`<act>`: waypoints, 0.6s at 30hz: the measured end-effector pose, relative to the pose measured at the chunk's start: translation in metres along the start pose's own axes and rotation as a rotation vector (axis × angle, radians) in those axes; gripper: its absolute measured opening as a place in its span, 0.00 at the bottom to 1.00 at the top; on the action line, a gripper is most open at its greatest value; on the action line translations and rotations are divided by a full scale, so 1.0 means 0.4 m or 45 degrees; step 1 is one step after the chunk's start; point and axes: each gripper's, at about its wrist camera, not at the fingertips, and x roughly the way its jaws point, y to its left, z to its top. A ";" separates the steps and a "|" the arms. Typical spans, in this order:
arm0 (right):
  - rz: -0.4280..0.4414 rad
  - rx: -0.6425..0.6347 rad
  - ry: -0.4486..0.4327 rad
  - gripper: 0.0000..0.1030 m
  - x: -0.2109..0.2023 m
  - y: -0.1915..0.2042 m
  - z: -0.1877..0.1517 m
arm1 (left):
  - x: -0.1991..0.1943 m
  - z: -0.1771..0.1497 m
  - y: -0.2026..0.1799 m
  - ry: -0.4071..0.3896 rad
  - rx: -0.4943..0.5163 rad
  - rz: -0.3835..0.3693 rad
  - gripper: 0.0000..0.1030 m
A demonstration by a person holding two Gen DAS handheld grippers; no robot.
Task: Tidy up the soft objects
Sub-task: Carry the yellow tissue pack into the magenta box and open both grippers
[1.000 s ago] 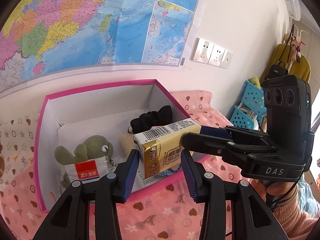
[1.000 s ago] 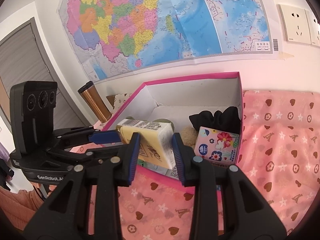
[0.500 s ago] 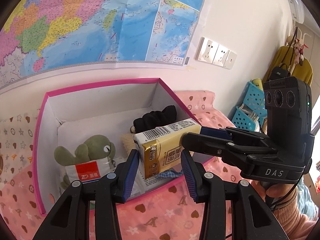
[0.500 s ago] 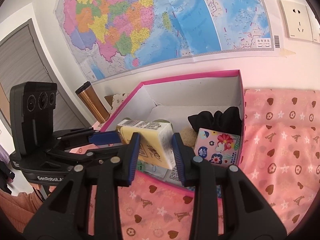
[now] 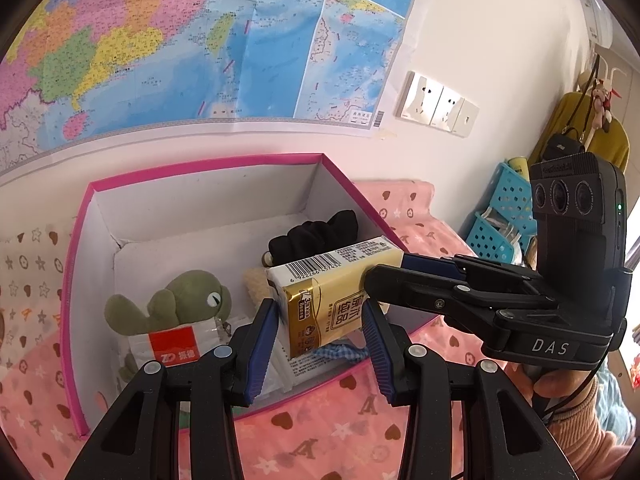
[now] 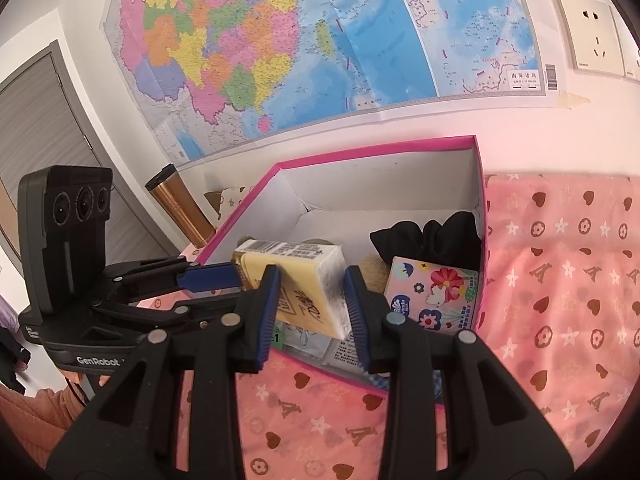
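both tongs clamped on one yellow tissue pack (image 5: 332,300), held in the air just over the near rim of the pink box (image 5: 208,162). left tongs (image 5: 320,344) pinching the gold-printed end, pads pressed on its two side faces; right tongs (image 6: 310,308) pinching the opposite, paler end the same way. seen from the left, right tongs (image 5: 384,276) reaching in from the right side onto the far end of the pack; seen from the right, left tongs (image 6: 216,276) coming in from the left.

long axis of the pack running from one pair of tongs to the other, tilted a little, barcode face up. neither hand nearer than the other: each at its own end.

straight ahead of and below both tongs, the box interior: green plush toy (image 5: 172,300) ahead-left of the left tongs, black cloth (image 5: 316,232) farther ahead, floral tissue pack (image 6: 432,300) just right of the right tongs. bare box floor (image 5: 192,256) showing beyond the pack, between plush and black cloth.

likely next: lowering forward and down into that gap, then letting go; long axis probably best kept along the box's width to fit.
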 end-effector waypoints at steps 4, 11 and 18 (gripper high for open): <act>0.000 0.008 0.001 0.35 0.002 -0.002 0.001 | 0.005 0.003 0.000 0.003 -0.002 0.003 0.42; -0.007 0.020 0.004 0.35 0.008 -0.009 0.005 | 0.016 0.007 0.007 0.019 -0.012 0.003 0.42; -0.032 0.038 0.058 0.36 0.038 -0.012 -0.002 | 0.062 0.007 0.045 0.082 -0.084 0.027 0.44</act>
